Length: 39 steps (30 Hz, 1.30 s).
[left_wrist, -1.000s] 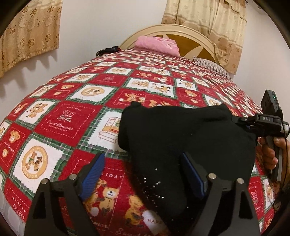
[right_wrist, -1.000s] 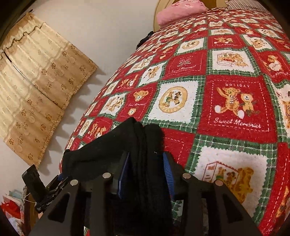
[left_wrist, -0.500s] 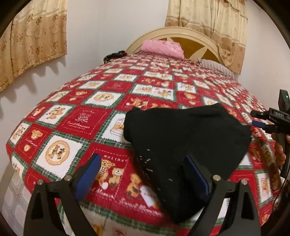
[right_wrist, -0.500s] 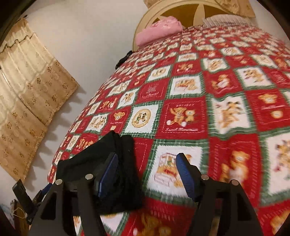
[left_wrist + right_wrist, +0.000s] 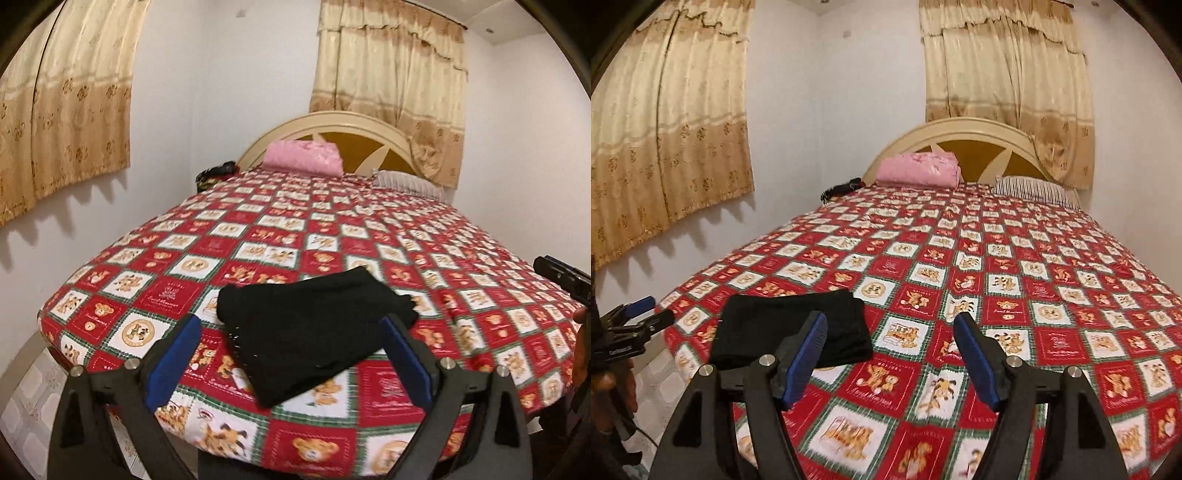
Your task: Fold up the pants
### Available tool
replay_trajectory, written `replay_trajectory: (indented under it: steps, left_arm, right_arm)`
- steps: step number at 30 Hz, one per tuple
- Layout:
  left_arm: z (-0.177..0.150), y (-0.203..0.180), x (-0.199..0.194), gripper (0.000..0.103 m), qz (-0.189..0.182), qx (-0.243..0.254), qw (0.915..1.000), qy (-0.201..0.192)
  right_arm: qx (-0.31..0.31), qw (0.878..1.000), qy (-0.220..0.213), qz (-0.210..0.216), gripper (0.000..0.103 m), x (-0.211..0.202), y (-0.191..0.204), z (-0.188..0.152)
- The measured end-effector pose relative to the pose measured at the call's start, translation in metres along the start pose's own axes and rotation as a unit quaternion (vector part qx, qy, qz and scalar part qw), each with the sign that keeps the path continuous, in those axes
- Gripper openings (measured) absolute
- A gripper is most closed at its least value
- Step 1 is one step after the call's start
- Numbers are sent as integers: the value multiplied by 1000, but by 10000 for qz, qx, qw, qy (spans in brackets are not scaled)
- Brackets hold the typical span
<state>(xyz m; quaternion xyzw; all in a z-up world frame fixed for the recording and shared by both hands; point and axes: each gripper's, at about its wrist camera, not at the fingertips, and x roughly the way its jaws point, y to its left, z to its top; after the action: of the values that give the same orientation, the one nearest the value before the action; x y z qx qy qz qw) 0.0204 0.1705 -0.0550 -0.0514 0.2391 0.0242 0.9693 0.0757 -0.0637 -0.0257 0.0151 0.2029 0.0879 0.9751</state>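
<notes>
Pants: black pants [image 5: 310, 332], folded into a compact bundle, near the bed's [image 5: 332, 229] foot edge, toward its left corner.
Long axis: roughly along that edge.
Left tongs [image 5: 291, 363]: released, nearer, facing the bundle.
Right tongs [image 5: 890, 360]: released, bundle off to their left.

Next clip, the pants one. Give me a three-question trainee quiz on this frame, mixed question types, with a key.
1. True or false: the right claw grips the black pants.
2. The pants lie: A) by the pink pillow; B) folded near the foot of the bed; C) on the floor.
3. Fill in: the left claw is ____.

Key: 1 false, both claws are open and clear of the cloth; 2 B; 3 open.
</notes>
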Motion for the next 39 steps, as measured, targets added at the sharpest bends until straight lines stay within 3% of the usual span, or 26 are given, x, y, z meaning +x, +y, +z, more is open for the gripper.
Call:
replay_trajectory:
  steps: [16, 39]
  left_arm:
    - [6, -34, -60, 103, 63, 398, 9982, -453]
    - [3, -44, -67, 103, 116, 475, 9977, -467]
  right_arm:
    - [-298, 9964, -727, 302, 73, -82, 28, 12]
    - [-269, 9967, -661, 381, 74, -82, 25, 14]
